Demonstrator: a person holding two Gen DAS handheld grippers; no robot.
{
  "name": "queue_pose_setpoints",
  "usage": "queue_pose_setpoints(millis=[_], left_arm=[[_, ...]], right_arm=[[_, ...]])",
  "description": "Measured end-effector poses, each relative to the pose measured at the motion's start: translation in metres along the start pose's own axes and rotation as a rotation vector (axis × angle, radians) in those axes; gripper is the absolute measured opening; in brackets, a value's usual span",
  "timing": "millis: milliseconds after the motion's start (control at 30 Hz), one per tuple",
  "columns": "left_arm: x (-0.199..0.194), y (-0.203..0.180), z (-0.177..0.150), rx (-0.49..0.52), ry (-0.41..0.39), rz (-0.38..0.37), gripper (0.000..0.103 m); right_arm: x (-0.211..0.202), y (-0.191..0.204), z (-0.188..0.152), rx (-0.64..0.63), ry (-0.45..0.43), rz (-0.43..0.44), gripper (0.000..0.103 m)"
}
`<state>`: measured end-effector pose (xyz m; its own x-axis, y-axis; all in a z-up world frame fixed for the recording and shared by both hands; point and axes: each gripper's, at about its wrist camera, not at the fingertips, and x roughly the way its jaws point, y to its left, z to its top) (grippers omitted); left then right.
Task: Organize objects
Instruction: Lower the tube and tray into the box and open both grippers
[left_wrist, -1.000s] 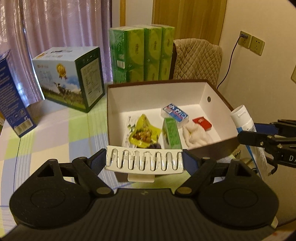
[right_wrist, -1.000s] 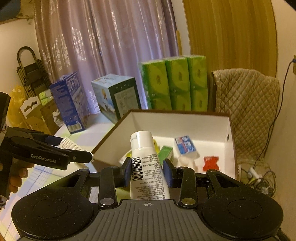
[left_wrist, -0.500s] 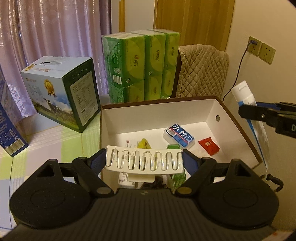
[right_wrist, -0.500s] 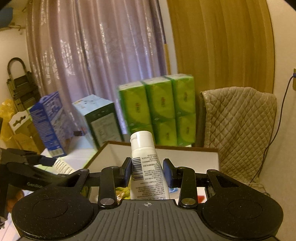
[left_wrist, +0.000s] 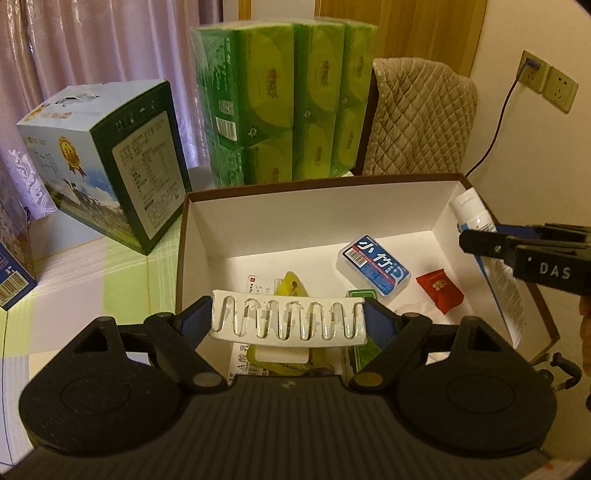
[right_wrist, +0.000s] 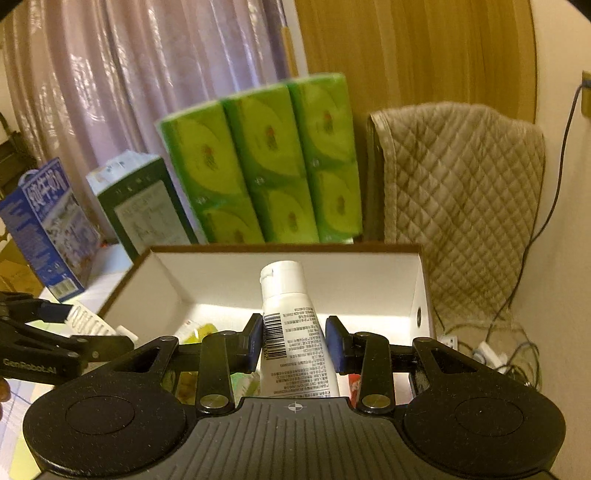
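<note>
A white hair claw clip (left_wrist: 288, 323) lies crosswise in my left gripper (left_wrist: 289, 321), which is shut on it above the near edge of the open brown box (left_wrist: 314, 210). My right gripper (right_wrist: 294, 341) is shut on a white lotion tube (right_wrist: 291, 325), cap pointing into the box (right_wrist: 229, 273); from the left wrist the tube (left_wrist: 476, 218) sits over the box's right wall. Inside the box lie a blue packet (left_wrist: 373, 266), a red packet (left_wrist: 439, 290), a yellow snack bag (left_wrist: 291, 290) and a green pack (left_wrist: 360, 293).
Three tall green tissue packs (left_wrist: 288, 99) stand behind the box. A milk carton box (left_wrist: 107, 162) and a blue carton (right_wrist: 48, 225) stand to the left on the checked tablecloth (left_wrist: 92, 277). A quilted chair back (right_wrist: 461, 184) and wall sockets (left_wrist: 546, 79) are on the right.
Both grippers have come forward over the box. The tube now points down into the box from its right side, and the clip hangs over the near wall.
</note>
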<state>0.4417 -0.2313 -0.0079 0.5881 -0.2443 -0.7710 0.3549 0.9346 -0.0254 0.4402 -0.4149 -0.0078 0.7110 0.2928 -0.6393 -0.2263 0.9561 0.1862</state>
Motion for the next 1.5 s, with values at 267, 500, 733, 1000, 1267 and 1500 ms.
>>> queue_pose_setpoints(millis=[267, 500, 733, 1000, 1267, 1500], left_arm=[[0.022, -0.005, 0.007, 0.006, 0.024, -0.006, 0.083], [0.040, -0.010, 0.012, 0.010, 0.039, -0.012, 0.083], [0.051, -0.011, 0.014, 0.014, 0.051, -0.014, 0.083], [0.055, -0.012, 0.014, 0.017, 0.053, -0.016, 0.083], [0.057, -0.012, 0.012, 0.017, 0.060, -0.018, 0.083], [0.049, -0.011, 0.014, 0.013, 0.040, -0.021, 0.092]], right_arm=[[0.033, -0.015, -0.003, 0.042, 0.061, -0.025, 0.033], [0.054, -0.025, 0.000, 0.054, 0.087, -0.053, 0.033], [0.066, -0.030, 0.007, 0.094, 0.076, -0.072, 0.034], [0.057, -0.032, 0.013, 0.105, 0.052, -0.044, 0.040], [0.039, -0.035, -0.002, 0.113, 0.081, -0.021, 0.043], [0.021, -0.034, -0.013, 0.114, 0.089, -0.001, 0.047]])
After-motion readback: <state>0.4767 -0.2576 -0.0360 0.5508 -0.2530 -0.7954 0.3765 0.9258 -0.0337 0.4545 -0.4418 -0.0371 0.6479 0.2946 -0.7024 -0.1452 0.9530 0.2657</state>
